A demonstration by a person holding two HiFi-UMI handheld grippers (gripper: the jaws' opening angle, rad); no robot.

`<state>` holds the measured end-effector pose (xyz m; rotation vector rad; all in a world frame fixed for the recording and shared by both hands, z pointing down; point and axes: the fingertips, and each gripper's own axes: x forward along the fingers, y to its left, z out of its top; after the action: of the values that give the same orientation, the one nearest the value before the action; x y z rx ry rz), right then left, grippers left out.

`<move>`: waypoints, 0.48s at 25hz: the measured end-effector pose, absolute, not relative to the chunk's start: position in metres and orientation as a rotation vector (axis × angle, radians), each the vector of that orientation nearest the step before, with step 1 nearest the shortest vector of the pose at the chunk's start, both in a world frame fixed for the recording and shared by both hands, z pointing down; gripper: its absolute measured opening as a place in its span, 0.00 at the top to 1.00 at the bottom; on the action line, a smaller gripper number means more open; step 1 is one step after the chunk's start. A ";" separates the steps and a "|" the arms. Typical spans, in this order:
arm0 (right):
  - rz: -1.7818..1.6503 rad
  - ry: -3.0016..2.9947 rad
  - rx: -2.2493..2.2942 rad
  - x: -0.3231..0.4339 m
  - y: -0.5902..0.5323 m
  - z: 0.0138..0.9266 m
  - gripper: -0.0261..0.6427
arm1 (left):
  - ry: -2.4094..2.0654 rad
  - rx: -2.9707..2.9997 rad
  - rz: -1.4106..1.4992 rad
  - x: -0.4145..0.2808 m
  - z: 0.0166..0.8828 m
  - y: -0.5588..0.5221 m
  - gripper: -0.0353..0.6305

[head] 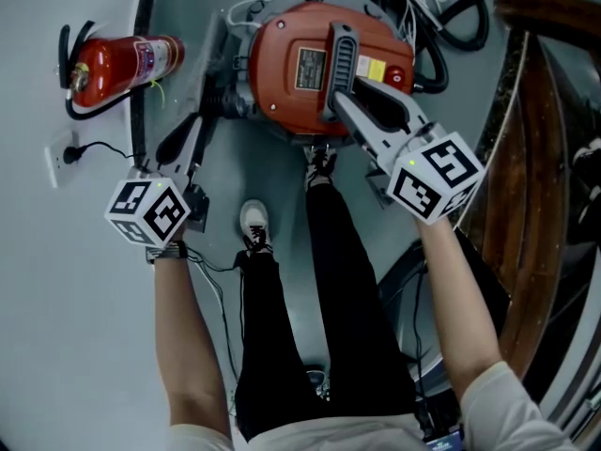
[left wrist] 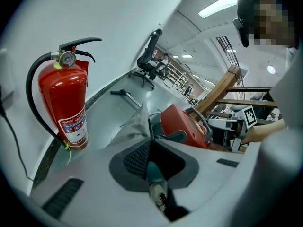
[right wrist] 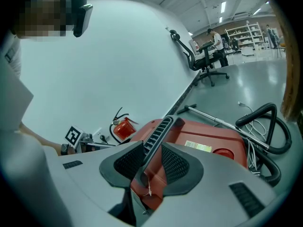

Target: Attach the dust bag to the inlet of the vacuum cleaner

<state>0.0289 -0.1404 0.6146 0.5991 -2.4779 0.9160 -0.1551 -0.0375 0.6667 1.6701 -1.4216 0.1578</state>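
Note:
The red vacuum cleaner (head: 300,69) stands on the grey floor ahead of the person's feet. My right gripper (head: 340,101) reaches over its top and is shut on the grey ribbed carry handle (right wrist: 158,129), which runs up between the pads of my right gripper (right wrist: 152,148). At the vacuum's left side hangs the grey dust bag (head: 214,64). My left gripper (head: 192,144) is shut on the bag's thin edge. In the left gripper view the bag (left wrist: 136,123) rises from the jaws of my left gripper (left wrist: 149,141), with the vacuum (left wrist: 182,124) just beyond. The inlet itself is hidden.
A red fire extinguisher (head: 117,64) stands by the wall at left, near a wall socket (head: 58,158) with a plugged cord. The black hose (head: 441,17) and cables coil behind the vacuum. A wooden frame (head: 535,158) stands at right. The person's shoe (head: 254,224) is close to the vacuum.

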 end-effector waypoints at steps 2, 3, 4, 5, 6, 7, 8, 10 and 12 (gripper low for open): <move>0.914 -2.477 0.600 0.028 -0.140 0.615 0.76 | -1.417 1.668 0.153 -0.154 0.667 -0.037 0.91; 0.913 -2.477 0.600 0.028 -0.140 0.615 0.76 | -1.415 1.667 0.149 -0.154 0.667 -0.037 0.91; 0.913 -2.477 0.599 0.028 -0.140 0.615 0.76 | -1.413 1.665 0.144 -0.154 0.667 -0.037 0.91; 0.913 -2.477 0.598 0.028 -0.140 0.615 0.76 | -1.411 1.664 0.138 -0.153 0.667 -0.037 0.91; 0.914 -2.477 0.598 0.028 -0.140 0.615 0.76 | -1.409 1.662 0.131 -0.152 0.666 -0.037 0.91; 0.915 -2.477 0.599 0.028 -0.140 0.615 0.76 | -1.407 1.660 0.122 -0.152 0.666 -0.037 0.91; 0.916 -2.478 0.600 0.028 -0.140 0.614 0.76 | -1.405 1.658 0.113 -0.152 0.666 -0.037 0.91; 0.917 -2.481 0.602 0.028 -0.140 0.614 0.76 | -1.401 1.651 0.098 -0.150 0.665 -0.038 0.91; 0.920 -2.483 0.602 0.028 -0.140 0.614 0.76 | -1.398 1.649 0.084 -0.149 0.665 -0.038 0.91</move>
<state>0.0280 -0.1400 0.6145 0.6020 -2.4833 0.9197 -0.1488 -0.0380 0.6651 1.6494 -1.3980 0.0839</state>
